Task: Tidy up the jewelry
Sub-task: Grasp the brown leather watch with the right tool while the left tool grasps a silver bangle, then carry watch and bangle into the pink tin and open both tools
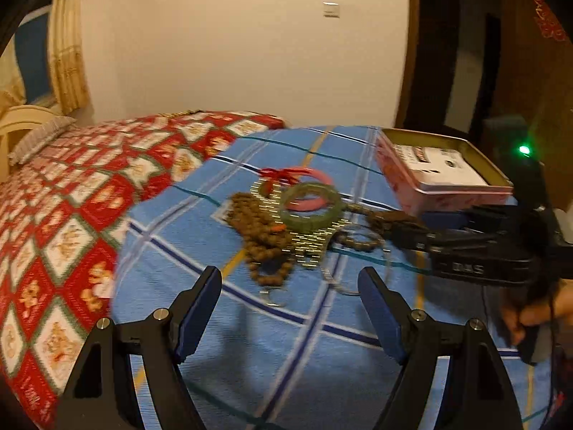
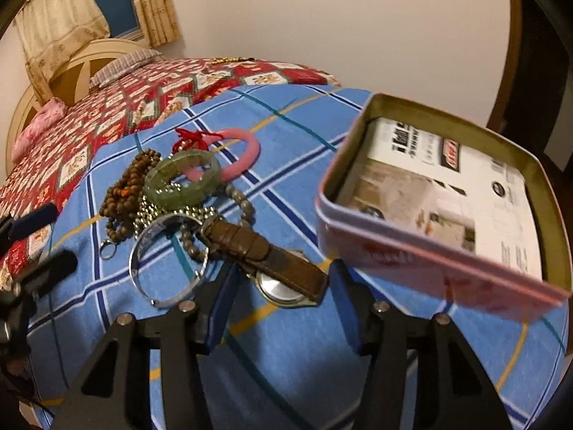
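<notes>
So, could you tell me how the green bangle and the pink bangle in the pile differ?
The green bangle is translucent and mottled; the pink bangle is opaque and plain. The green bangle rests on top, overlapping the pink bangle, which lies on the blue checked cloth. A red string sits at the pink one, not the green. Both are rigid rings lying roughly flat.

A home bedroom. Bed [image 2: 118,107] under a red patterned quilt [image 1: 71,193], a blue checked sheet [image 2: 286,340] laid over its near end. At the bed's far end a cream headboard [image 2: 71,68], a striped pillow [image 2: 125,62], and behind these beige curtains [image 2: 57,14] at a window [image 2: 111,3]. Beside the bed a plain wall with a light switch [image 1: 331,9] and a wooden door frame [image 1: 412,43].
</notes>
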`<action>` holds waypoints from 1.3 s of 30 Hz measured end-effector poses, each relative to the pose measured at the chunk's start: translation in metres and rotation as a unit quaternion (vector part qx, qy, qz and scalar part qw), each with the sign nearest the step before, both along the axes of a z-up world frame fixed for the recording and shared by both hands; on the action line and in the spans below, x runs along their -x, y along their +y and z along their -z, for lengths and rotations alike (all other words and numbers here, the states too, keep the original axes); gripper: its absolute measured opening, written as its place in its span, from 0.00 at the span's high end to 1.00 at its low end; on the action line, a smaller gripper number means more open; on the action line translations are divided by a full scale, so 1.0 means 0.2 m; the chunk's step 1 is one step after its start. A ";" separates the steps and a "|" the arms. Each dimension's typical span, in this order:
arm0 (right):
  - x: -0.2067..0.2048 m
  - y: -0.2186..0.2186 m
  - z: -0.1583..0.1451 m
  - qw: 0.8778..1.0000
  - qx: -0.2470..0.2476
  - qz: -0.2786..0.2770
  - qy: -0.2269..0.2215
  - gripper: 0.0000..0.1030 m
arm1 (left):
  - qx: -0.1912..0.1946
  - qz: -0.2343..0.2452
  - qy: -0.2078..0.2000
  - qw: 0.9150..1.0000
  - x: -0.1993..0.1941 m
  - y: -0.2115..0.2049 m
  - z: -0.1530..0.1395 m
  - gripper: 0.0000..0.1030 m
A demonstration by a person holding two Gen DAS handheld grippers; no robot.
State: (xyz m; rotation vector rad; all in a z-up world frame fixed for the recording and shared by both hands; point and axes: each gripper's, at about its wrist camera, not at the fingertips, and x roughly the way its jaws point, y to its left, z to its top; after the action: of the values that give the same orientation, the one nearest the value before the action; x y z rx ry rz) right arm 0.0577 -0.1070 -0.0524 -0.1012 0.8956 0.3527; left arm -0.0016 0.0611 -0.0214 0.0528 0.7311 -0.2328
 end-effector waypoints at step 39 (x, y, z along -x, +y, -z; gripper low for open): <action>0.35 -0.31 -0.21 0.983 -0.090 0.131 -0.093 0.52 | 0.070 0.101 0.028 0.992 -0.11 -0.23 -0.01 0.97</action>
State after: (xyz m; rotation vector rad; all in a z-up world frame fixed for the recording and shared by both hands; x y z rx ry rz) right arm -0.0115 -0.1691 -0.0114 0.1476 0.6782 0.1724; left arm 0.0211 0.0151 -0.0198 -0.0132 0.7631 -0.4808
